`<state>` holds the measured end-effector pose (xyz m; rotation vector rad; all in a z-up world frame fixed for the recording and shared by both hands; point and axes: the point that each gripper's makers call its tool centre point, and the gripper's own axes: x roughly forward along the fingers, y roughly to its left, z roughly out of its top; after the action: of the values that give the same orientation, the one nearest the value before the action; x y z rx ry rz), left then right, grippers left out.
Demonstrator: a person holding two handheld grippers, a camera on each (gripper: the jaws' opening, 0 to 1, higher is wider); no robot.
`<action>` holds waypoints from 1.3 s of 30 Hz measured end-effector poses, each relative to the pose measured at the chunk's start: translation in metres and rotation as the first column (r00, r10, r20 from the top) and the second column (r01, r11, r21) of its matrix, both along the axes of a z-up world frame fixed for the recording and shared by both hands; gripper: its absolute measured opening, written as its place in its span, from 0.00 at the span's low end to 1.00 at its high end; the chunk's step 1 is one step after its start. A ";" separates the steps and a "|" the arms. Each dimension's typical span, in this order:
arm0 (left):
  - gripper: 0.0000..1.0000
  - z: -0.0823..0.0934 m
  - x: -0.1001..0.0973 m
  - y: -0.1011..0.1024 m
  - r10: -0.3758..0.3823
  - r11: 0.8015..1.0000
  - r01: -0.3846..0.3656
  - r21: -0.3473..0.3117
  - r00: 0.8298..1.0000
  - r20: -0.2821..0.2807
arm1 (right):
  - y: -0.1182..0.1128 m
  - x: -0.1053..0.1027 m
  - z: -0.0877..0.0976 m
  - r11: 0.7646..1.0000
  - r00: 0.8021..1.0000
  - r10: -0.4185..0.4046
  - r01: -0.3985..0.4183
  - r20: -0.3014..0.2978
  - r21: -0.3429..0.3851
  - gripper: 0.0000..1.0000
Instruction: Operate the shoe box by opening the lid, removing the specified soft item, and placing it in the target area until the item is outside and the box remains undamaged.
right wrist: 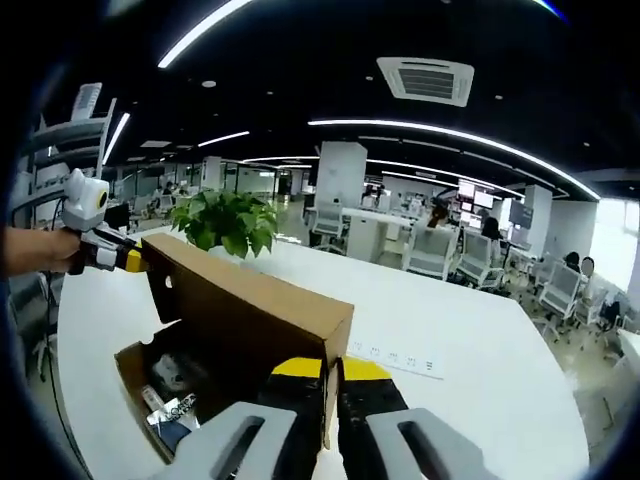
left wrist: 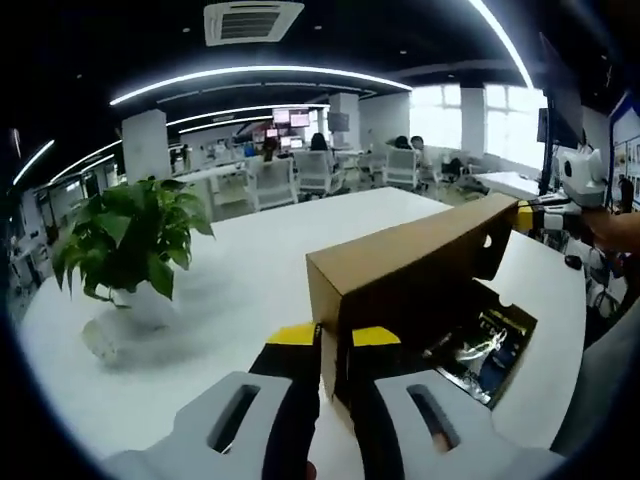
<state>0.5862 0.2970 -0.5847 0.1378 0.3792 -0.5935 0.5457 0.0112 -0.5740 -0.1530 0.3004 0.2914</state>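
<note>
The shoe box [left wrist: 440, 330] sits on the table [left wrist: 260, 280], its lid [left wrist: 410, 265] raised, the potted plant [left wrist: 130, 245] to its left.

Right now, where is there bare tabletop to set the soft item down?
Bare white table lies between the potted plant and the shoe box, and beyond the box toward the chairs. Crowded: the open box, both grippers on its lid.

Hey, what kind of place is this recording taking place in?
Most likely an open-plan office: rows of desks with office chairs, a ceiling air vent and strip lights overhead, and a potted plant on the white table.
</note>
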 end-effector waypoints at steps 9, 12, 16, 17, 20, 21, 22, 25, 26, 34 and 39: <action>0.10 -0.010 0.006 -0.004 -0.014 1.000 0.014 0.023 1.000 -0.006 | -0.003 0.014 0.002 1.000 1.000 -0.006 0.006 -0.005 -0.008 0.00; 0.10 -0.015 0.009 -0.003 0.002 1.000 -0.002 0.030 1.000 -0.002 | -0.004 0.018 0.003 1.000 1.000 -0.006 0.006 -0.011 -0.007 0.00; 0.11 -0.020 0.013 -0.001 0.014 0.999 -0.014 0.037 1.000 -0.001 | -0.005 0.023 0.003 1.000 1.000 -0.004 0.004 -0.013 -0.010 0.00; 0.11 -0.021 0.014 0.000 0.020 0.999 -0.020 0.038 1.000 -0.003 | -0.005 0.025 0.003 1.000 1.000 -0.005 0.005 -0.015 -0.004 0.00; 0.11 -0.028 0.016 0.003 0.029 0.999 -0.028 0.045 0.999 -0.015 | -0.006 0.029 0.003 1.000 1.000 -0.004 0.004 -0.017 -0.006 0.00; 0.11 -0.030 0.016 0.004 0.030 0.999 -0.029 0.042 0.999 -0.021 | -0.006 0.031 0.003 1.000 1.000 -0.003 0.003 -0.018 -0.006 0.00; 0.11 -0.032 0.016 0.004 0.030 0.999 -0.029 0.045 0.999 -0.025 | -0.006 0.032 0.003 1.000 1.000 -0.003 0.003 -0.019 -0.007 0.00; 0.10 -0.040 0.018 0.003 0.027 0.999 -0.025 0.044 0.999 -0.041 | -0.006 0.037 0.003 1.000 1.000 -0.003 0.003 -0.021 -0.011 0.00; 0.10 -0.042 0.019 0.003 0.027 0.999 -0.026 0.045 0.999 -0.044 | -0.007 0.039 0.002 1.000 1.000 -0.003 0.003 -0.022 -0.014 0.00; 0.08 -0.064 0.014 -0.004 0.030 0.999 -0.026 0.042 0.996 -0.087 | -0.008 0.049 0.001 1.000 0.999 -0.009 0.008 -0.040 -0.013 0.00; 0.07 -0.074 0.014 -0.002 0.051 0.998 -0.047 0.042 0.993 -0.108 | -0.008 0.054 0.000 1.000 0.999 -0.012 0.011 -0.042 -0.016 0.00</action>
<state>0.5999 0.2950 -0.6586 0.1337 0.4990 -0.5462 0.5994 0.0029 -0.5740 -0.1608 0.3454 0.2810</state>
